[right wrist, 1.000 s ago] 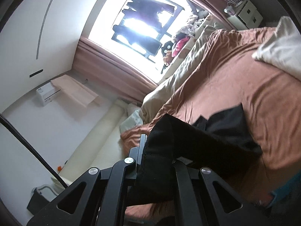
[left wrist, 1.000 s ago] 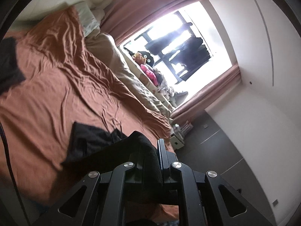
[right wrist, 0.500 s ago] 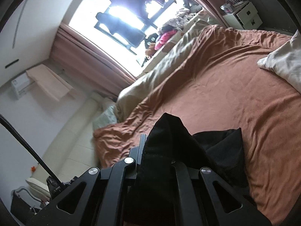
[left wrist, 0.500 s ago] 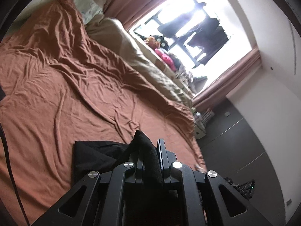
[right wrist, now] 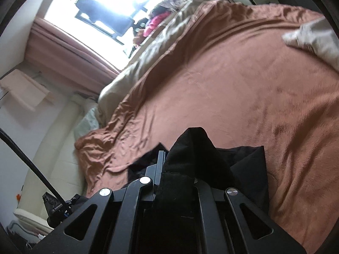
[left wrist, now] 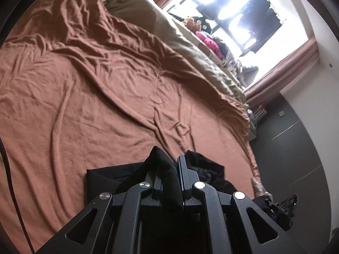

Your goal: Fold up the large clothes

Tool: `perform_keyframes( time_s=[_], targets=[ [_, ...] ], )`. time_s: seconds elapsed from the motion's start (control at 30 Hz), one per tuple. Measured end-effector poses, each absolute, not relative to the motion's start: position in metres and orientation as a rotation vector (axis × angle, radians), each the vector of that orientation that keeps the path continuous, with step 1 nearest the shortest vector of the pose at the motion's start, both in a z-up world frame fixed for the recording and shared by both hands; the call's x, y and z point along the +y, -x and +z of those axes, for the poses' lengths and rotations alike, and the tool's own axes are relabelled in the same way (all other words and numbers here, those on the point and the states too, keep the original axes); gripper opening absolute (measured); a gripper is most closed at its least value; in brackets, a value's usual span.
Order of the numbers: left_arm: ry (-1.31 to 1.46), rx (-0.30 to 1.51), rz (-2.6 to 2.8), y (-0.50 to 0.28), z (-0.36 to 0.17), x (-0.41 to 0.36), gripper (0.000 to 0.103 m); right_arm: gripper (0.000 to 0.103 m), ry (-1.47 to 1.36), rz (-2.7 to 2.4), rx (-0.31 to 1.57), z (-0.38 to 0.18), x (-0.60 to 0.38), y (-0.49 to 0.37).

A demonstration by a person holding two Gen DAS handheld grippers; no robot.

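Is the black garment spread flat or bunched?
Bunched: the black garment lies in rumpled layers on the brown bedspread, pinched by both grippers.

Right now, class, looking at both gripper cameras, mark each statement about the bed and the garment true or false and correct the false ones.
1. The left gripper pinches black garment fabric. True.
2. The right gripper is open. False: it is shut on the same black fabric.
3. The bed cover is blue. False: it is rust brown.
4. A pale pillow lies on the bed. True.
5. The window is dark. False: bright daylight comes through.
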State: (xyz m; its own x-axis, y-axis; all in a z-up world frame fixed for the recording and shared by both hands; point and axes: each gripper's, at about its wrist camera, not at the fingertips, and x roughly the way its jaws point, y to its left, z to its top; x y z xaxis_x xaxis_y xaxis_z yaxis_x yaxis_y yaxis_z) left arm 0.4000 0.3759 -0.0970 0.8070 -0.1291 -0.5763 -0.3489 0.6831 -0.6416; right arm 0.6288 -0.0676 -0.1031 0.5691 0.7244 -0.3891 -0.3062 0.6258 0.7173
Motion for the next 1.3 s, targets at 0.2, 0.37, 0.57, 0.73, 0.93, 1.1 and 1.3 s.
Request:
perform_keyframes(
  time_s=[0.2,0.37,0.57,0.73,0.93,1.1,1.3],
  targets=[
    [0.831,0.696,0.114,-0.422,-0.117,0.38,0.055,0.009,-0.631,0.62,0.805,-0.098,-0.054,-0.655],
    [0.745,0.677,0.158,-0.413,-0.099,0.375,0.092,0.1,-0.65,0.643,0.761,-0.079,-0.059,-0.654],
    [0.719,0.687,0.172,-0.388,-0.093,0.375,0.092,0.1,-0.595,0.624,0.761,-0.061,-0.076,-0.635],
    [0.701,0.746,0.184,-0.364,-0.108,0.371,0.082,0.1,-0.501,0.586,0.78,-0.062,-0.089,-0.611],
    [0.681,0.824,0.201,-0.337,-0.134,0.358,0.062,0.089,-0.379,0.544,0.794,-0.056,-0.1,-0.581],
    [0.665,0.876,0.22,-0.313,-0.156,0.348,0.052,0.066,-0.347,0.544,0.854,-0.069,-0.11,-0.563],
    [0.683,0.926,0.233,-0.283,-0.18,0.337,0.041,0.049,-0.257,0.531,0.906,-0.087,-0.11,-0.537]
  ],
)
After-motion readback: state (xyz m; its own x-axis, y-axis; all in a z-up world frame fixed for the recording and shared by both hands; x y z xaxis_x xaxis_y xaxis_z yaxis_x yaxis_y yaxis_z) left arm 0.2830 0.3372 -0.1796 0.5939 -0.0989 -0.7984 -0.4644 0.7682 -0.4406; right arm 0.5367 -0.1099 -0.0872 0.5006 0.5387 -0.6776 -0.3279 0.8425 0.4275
